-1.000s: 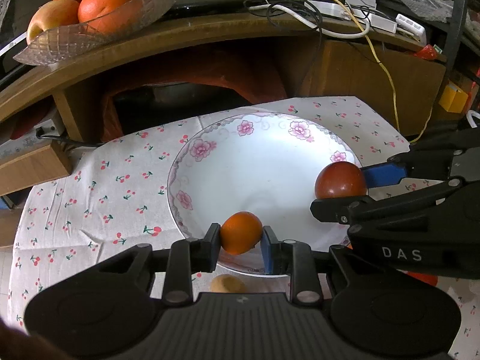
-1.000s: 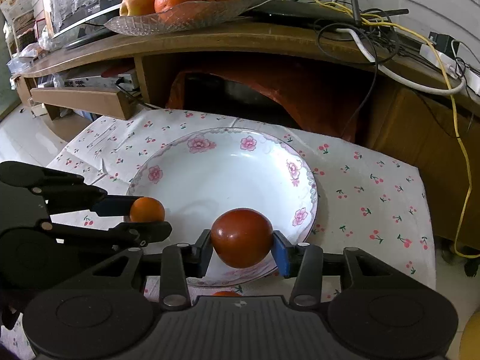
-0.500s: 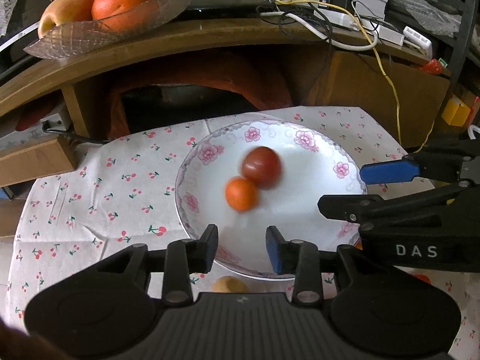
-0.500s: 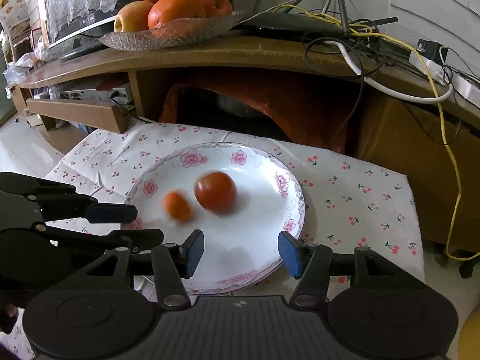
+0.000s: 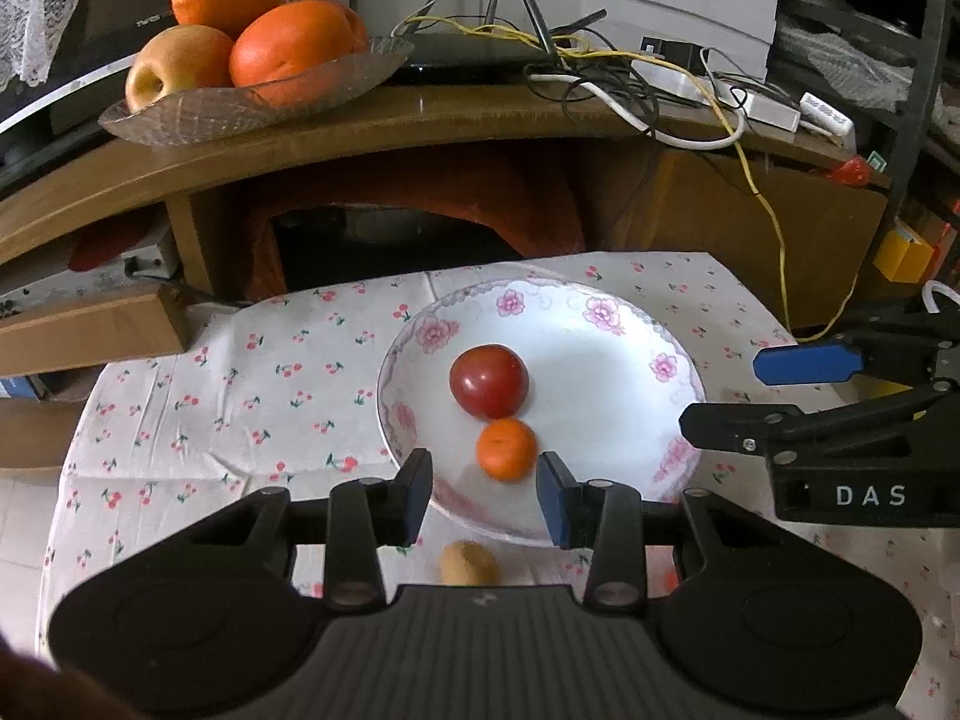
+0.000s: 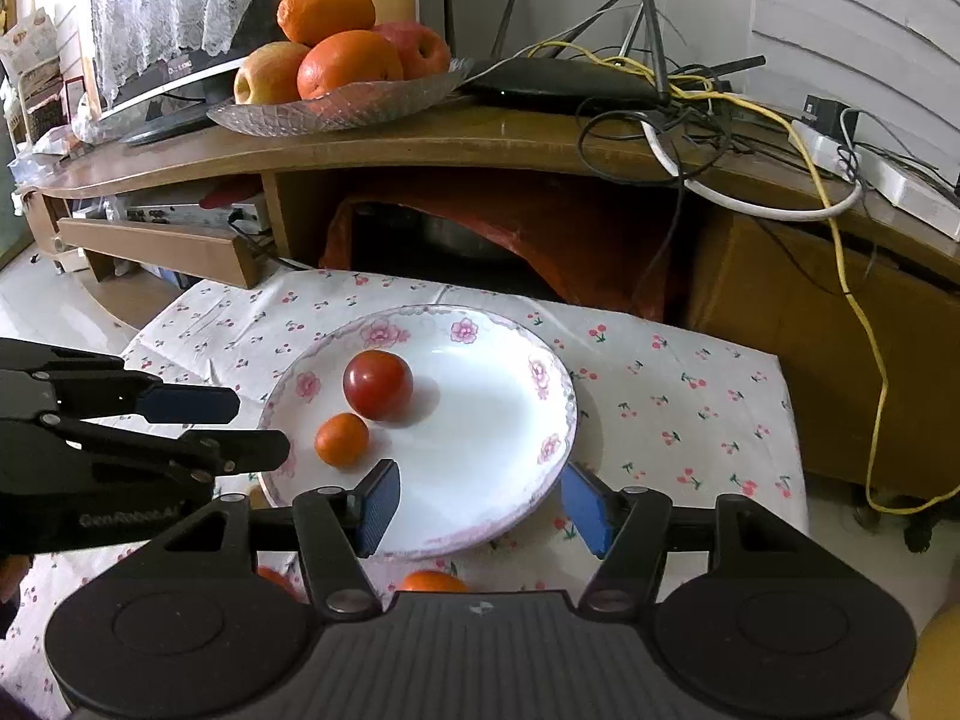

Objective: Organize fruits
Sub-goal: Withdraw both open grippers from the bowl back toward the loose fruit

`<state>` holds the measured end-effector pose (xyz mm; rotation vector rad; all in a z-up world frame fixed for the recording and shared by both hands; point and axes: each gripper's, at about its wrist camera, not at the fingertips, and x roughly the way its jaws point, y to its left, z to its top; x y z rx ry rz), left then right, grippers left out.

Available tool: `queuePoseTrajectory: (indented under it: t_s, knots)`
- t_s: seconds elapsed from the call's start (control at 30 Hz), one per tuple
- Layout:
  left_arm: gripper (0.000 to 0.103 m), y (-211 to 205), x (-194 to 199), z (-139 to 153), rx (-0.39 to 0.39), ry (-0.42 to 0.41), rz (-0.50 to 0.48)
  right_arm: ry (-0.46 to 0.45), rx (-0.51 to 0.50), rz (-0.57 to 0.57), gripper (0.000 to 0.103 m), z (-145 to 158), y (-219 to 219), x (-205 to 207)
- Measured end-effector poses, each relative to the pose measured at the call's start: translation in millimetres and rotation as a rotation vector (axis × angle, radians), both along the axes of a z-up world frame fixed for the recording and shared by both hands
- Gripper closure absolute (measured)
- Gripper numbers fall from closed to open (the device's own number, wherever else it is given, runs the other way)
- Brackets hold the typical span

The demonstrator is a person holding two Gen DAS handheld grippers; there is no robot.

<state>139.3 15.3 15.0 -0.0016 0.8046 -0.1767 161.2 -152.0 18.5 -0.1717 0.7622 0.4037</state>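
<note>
A white plate with a pink flower rim lies on the cherry-print cloth. A red tomato and a small orange rest in it, touching each other. My left gripper hovers over the plate's near rim. It is open, and the orange lies beyond and below its pads, untouched. In the right wrist view the tomato and the orange sit on the left of the plate. My right gripper is over the near rim, its jaws opening with nothing between them.
A brownish fruit lies on the cloth under the left gripper. An orange fruit shows under the right one. A glass dish of oranges and apples stands on the wooden shelf behind, beside tangled cables.
Both grippers let go: the orange left the left jaws and the tomato the right jaws. Both fruits rolled into the plate and settled together. Both grippers drew back and up.
</note>
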Motion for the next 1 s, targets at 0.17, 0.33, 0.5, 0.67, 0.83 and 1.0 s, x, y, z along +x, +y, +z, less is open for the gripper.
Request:
queuePoseTrajectory:
  t_s: [0.17, 0.33, 0.5, 0.67, 0.83, 1.0]
  knots:
    - [0.059, -2, -14, -2, 0.002, 0.013, -0.016, 0.004, 0.006, -0.007, 0.043, 3, -4, -14]
    - [0.059, -2, -29, -4, 0.007, 0.023, -0.037, 0.009, -0.003, 0.000, 0.042, 2, -7, -28]
    - [0.058, 2, -47, -11, 0.022, 0.034, -0.075, 0.029, -0.022, 0.007, 0.041, -4, -13, -43]
    - [0.058, 5, -62, -22, 0.041, 0.050, -0.141, 0.044, -0.055, 0.027, 0.037, -13, -23, -62]
    - [0.057, 3, -66, -37, 0.080, 0.065, -0.181, 0.053, -0.093, 0.062, 0.034, -24, -27, -70]
    - [0.057, 3, -62, -48, 0.091, 0.072, -0.189, 0.052, -0.086, 0.081, 0.033, -29, -32, -71]
